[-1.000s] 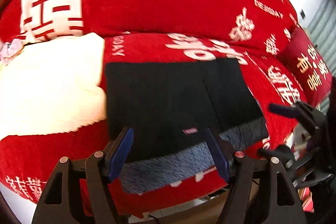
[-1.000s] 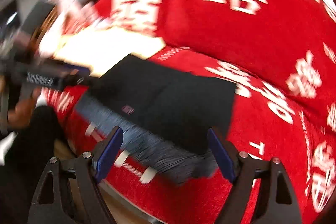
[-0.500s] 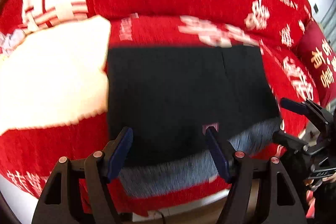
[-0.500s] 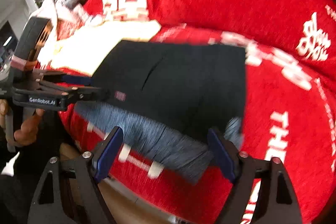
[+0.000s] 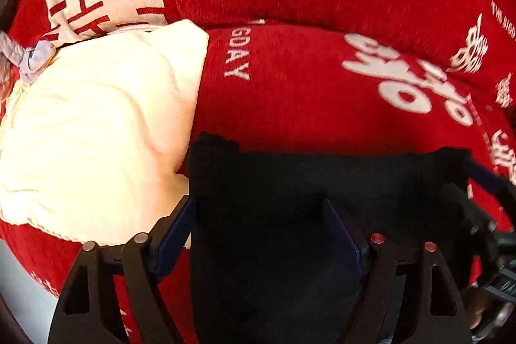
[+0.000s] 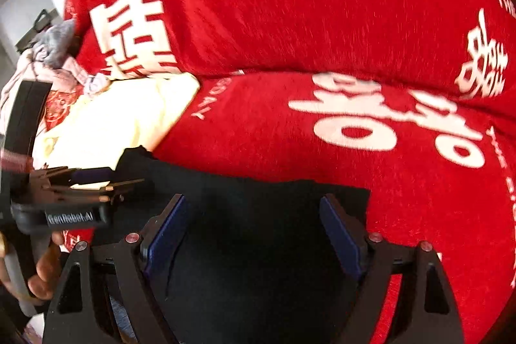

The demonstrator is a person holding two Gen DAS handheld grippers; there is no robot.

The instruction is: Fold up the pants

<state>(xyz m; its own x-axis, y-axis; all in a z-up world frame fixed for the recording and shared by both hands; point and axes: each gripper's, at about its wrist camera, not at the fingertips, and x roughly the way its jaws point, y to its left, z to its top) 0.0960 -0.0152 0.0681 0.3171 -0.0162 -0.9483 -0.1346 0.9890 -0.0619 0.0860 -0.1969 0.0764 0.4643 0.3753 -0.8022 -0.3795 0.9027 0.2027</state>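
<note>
Black pants (image 5: 274, 215) lie flat on the red sofa cover (image 5: 290, 92), filling the 6 o'clock part of both wrist views. The left gripper (image 5: 258, 231) hangs over their left edge, jaws opening, dark cloth between the blue pads (image 5: 175, 231) but not pinched. The right gripper (image 6: 254, 231) stands wide apart over the cloth, gripping nothing. A cream towel (image 5: 96, 134) lies at 9 o'clock, touching the pants.

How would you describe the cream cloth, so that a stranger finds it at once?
Start from the red sofa cover with large white characters. On its seat, left of the black pants, lies the cream cloth. It is the only pale, plain, rumpled piece there; it touches the pants' left edge.
</note>
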